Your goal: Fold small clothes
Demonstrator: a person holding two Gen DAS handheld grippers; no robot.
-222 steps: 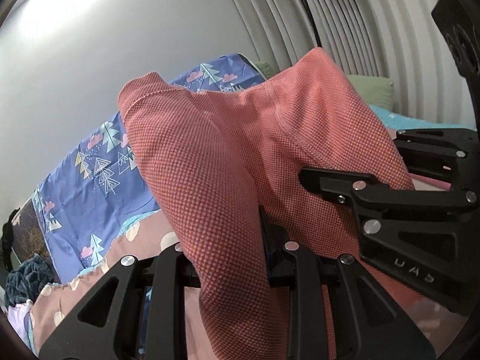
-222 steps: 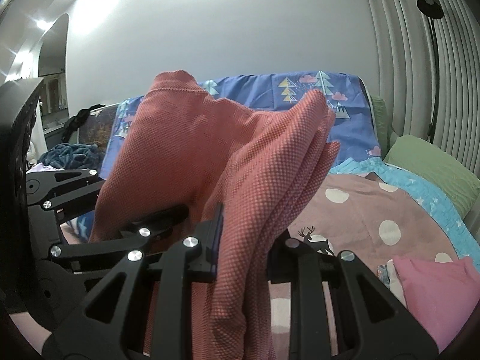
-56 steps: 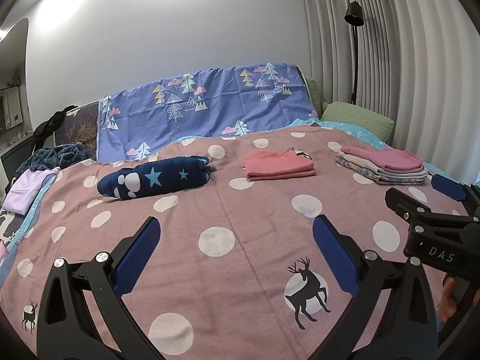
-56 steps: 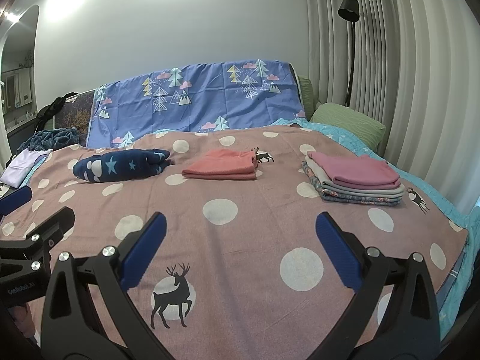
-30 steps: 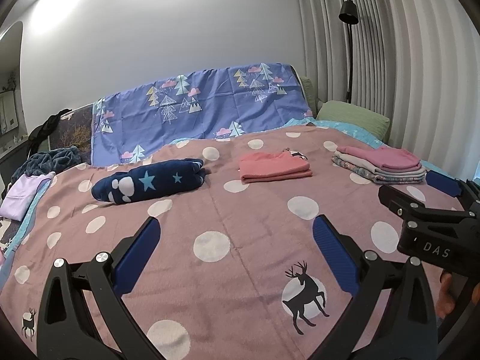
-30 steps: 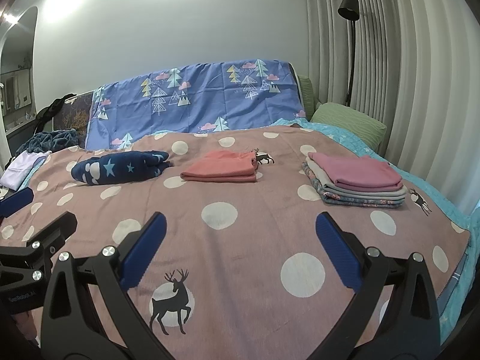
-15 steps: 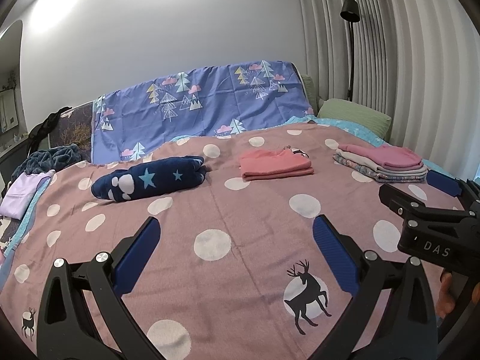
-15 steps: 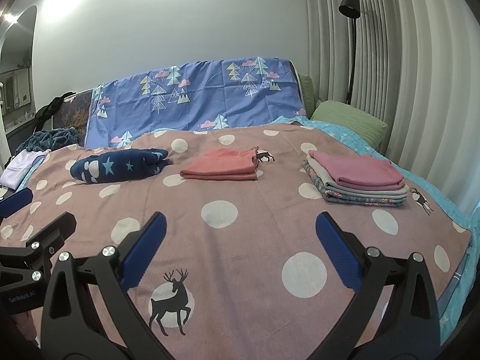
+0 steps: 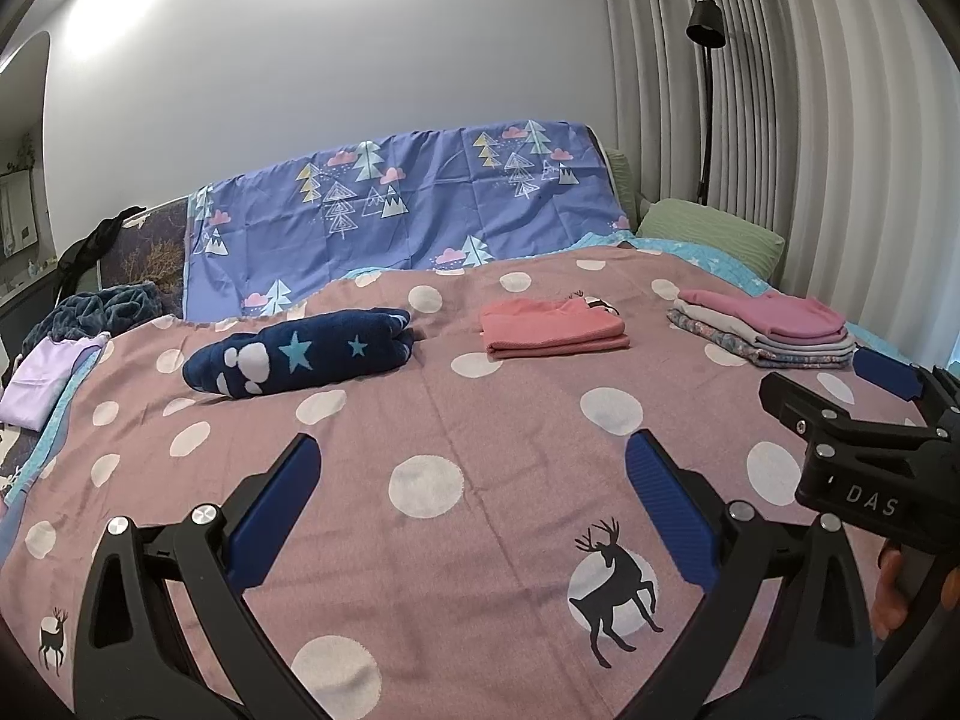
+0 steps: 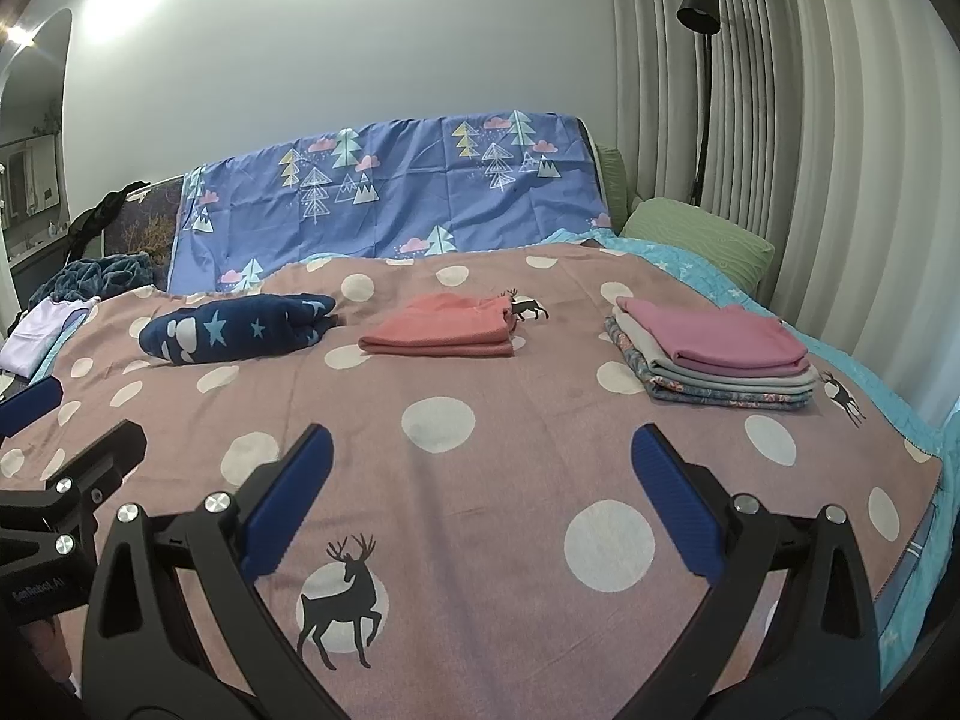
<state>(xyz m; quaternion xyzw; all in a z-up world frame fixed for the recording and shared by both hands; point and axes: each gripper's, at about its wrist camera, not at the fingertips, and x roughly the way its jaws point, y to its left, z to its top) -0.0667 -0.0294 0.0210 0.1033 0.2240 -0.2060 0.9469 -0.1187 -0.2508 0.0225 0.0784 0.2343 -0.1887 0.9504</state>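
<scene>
A folded coral garment (image 9: 555, 330) (image 10: 443, 329) lies flat in the middle of the polka-dot bedspread (image 9: 432, 420) (image 10: 510, 420). To its left rests a bundled navy garment with stars (image 9: 300, 357) (image 10: 237, 327). On the right stands a stack of folded clothes topped by a pink piece (image 9: 765, 327) (image 10: 717, 351). My left gripper (image 9: 471, 495) is open and holds nothing, well short of the clothes. My right gripper (image 10: 480, 486) is open too, with nothing between its blue pads (image 10: 291, 498).
A blue tree-print sheet (image 9: 408, 210) drapes over the headboard. Green pillow (image 10: 696, 234) and a black floor lamp (image 10: 699, 0) stand at the right by curtains. A lilac garment (image 9: 45, 375) and a dark blanket (image 9: 105, 309) sit off the bed's left edge.
Seconds ago both grippers were shut on the coral garment, held up; it now lies folded on the bed and both are open. Over the last second the views barely shift.
</scene>
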